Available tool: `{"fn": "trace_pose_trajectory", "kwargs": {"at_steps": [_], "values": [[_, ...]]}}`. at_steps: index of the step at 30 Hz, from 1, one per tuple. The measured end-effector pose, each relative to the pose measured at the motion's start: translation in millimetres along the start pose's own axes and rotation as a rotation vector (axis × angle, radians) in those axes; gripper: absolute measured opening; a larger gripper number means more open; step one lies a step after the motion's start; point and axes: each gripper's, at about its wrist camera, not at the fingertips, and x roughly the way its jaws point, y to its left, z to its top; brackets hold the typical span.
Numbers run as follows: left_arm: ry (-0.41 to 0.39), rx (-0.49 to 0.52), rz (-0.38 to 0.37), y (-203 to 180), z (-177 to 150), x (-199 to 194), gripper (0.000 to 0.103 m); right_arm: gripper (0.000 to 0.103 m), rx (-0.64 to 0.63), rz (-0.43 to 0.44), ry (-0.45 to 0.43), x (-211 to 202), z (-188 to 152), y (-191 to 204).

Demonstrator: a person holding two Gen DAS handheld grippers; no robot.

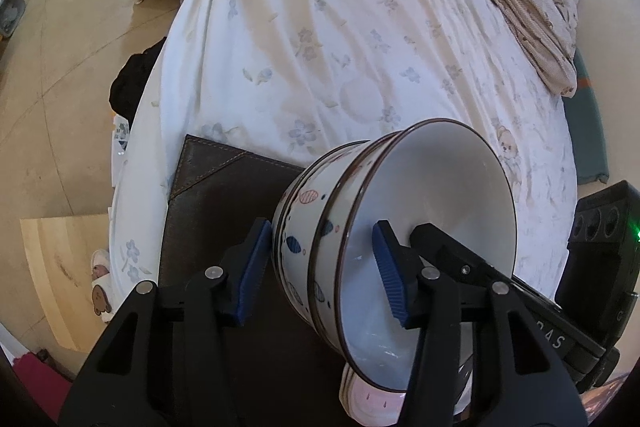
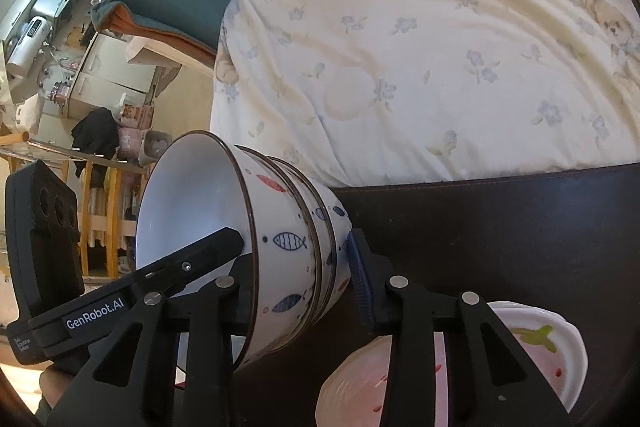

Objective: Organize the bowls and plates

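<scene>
- Blue ribbed pads on my left gripper point(image 1: 318, 269) straddle the wall of the nested fish-pattern bowls point(image 1: 380, 235): one pad inside the top bowl, one against the outer wall, clamped on the stack.
- My right gripper point(image 2: 300, 279) grips the same bowls point(image 2: 256, 247) from the other side, outer pad pressed to the painted wall, the inner finger hidden behind the rim.
- Tipped steeply on its side, the stack hangs just above the dark leather mat point(image 1: 224, 203), with pink strawberry plates point(image 2: 532, 351) below and close by.
- To do this well, I judge both grips must stay equally firm while I level the bowls, so the nested ones don't slide apart.
- Beyond the mat lies the flowered bed sheet point(image 1: 360, 39); I'd lower onto the mat, not the soft bedding.
</scene>
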Motion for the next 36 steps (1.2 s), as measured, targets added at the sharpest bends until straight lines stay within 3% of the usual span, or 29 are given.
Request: {"fn": "trace_pose_trajectory", "kwargs": {"at_steps": [19, 36], "values": [[-0.003, 0.084, -0.056, -48, -39, -22, 0.047, 0.039, 0.02, -0.047, -0.058, -65, -28, -5], [0.165, 0.248, -0.043, -110, -115, 28, 0.047, 0.039, 0.179, -0.152, -0.031, -106, -106, -82]]}}
